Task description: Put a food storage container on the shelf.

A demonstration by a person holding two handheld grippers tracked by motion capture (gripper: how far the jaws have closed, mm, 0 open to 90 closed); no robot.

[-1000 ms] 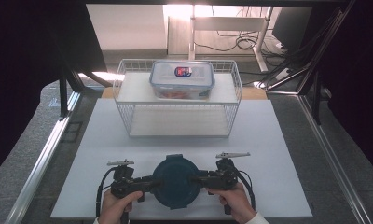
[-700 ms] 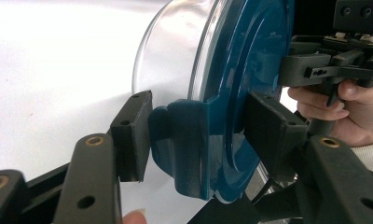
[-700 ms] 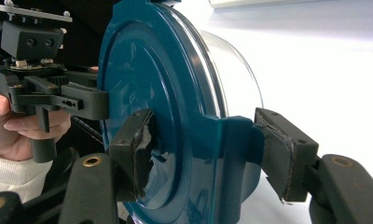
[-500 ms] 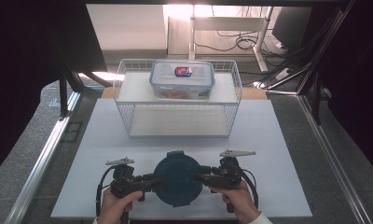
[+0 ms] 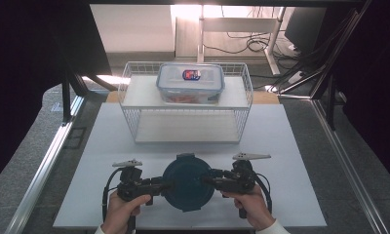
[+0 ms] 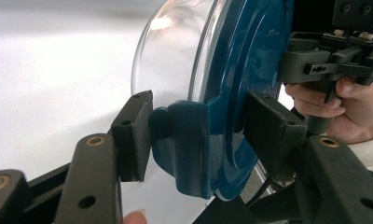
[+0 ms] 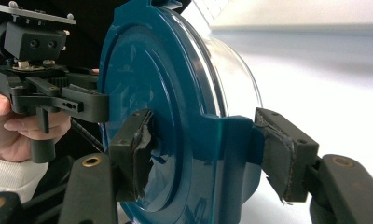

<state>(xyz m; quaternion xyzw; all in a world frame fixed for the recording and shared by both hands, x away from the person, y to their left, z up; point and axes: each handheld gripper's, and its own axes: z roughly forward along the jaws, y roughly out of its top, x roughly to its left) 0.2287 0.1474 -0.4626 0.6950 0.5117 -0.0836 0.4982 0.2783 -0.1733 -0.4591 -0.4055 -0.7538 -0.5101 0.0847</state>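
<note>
From above, a round clear container with a dark blue lid (image 5: 188, 182) sits at the near edge of a white table (image 5: 290, 141), between two hands. The left gripper (image 5: 160, 186) meets its left rim and the right gripper (image 5: 210, 179) its right rim. Behind it stands a white wire basket (image 5: 134, 92), well apart, with a clear lidded box (image 5: 190, 83) resting on top.

In the left gripper view, the container's blue lid (image 6: 240, 93) shows edge-on, the clear bowl bulging beyond it. A lid clasp (image 6: 184, 140) lies between the two black jaws: one pad touches the clasp, the other presses the lid's face, so the gripper is clamped on the lid's edge. The other hand (image 6: 348, 107) shows at the far side.

In the right gripper view, the blue lid's face (image 7: 147, 84) fills the middle. The jaws are clenched on a clasp (image 7: 231, 149) at the rim, one pad on the lid face, one on the clasp's outer side. The left hand (image 7: 17, 126) holds its gripper beyond.
</note>
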